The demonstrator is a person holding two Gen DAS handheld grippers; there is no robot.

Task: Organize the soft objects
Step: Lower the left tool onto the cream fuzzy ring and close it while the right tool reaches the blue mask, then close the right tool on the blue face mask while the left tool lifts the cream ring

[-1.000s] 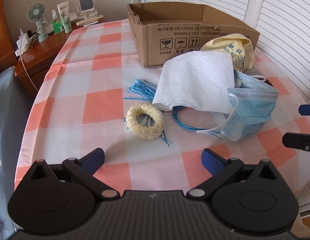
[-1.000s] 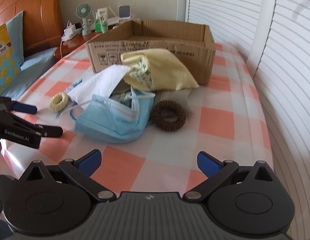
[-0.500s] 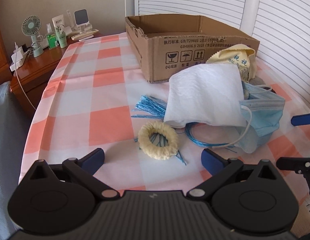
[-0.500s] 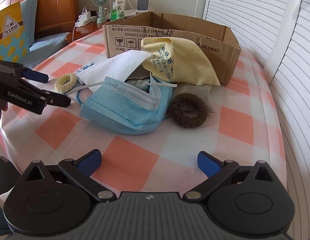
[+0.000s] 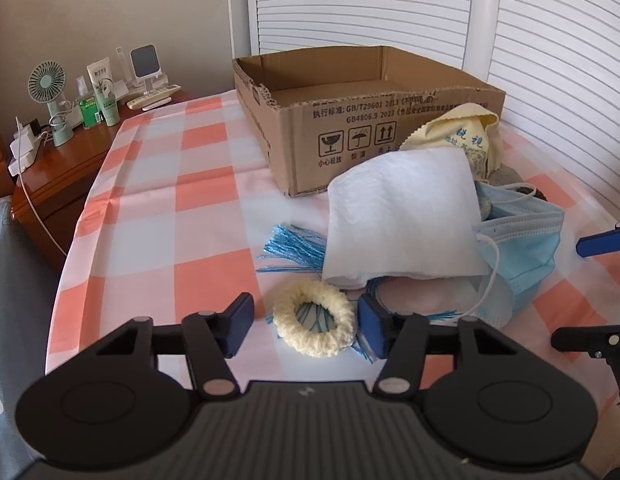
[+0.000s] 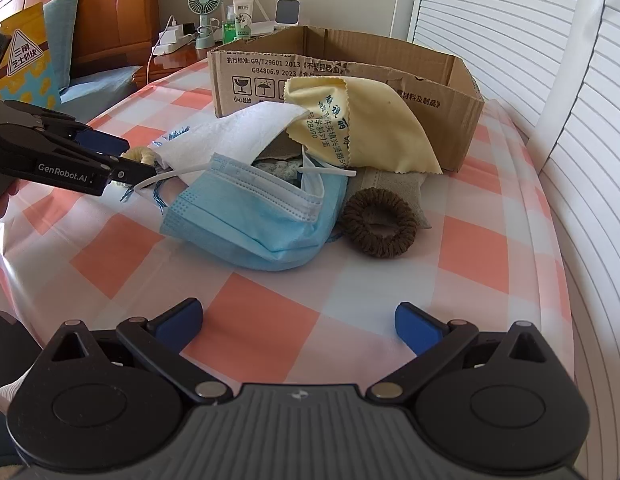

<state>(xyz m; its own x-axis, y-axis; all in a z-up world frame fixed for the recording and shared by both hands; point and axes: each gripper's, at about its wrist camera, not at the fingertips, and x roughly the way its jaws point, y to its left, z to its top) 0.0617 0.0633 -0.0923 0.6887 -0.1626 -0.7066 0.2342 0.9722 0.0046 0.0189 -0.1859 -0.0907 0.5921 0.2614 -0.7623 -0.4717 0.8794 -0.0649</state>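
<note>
A cream fuzzy hair tie lies on the checked cloth between the fingers of my left gripper, which is open around it without touching. Behind it lie blue tassel strands, a white cloth, a blue face mask and a yellow lens cloth. An open cardboard box stands behind the pile. In the right wrist view my right gripper is open and empty, short of the mask and a brown hair tie. The left gripper shows there at the left.
A wooden nightstand at the far left carries a small fan, bottles and a charger with a hanging cable. White louvred doors close off the back and right. A bed with pillows lies left of the table.
My left gripper has moved forward and down, so the cream hair tie now sits between its fingers, which have narrowed. My right gripper has come a little closer to the pile.
</note>
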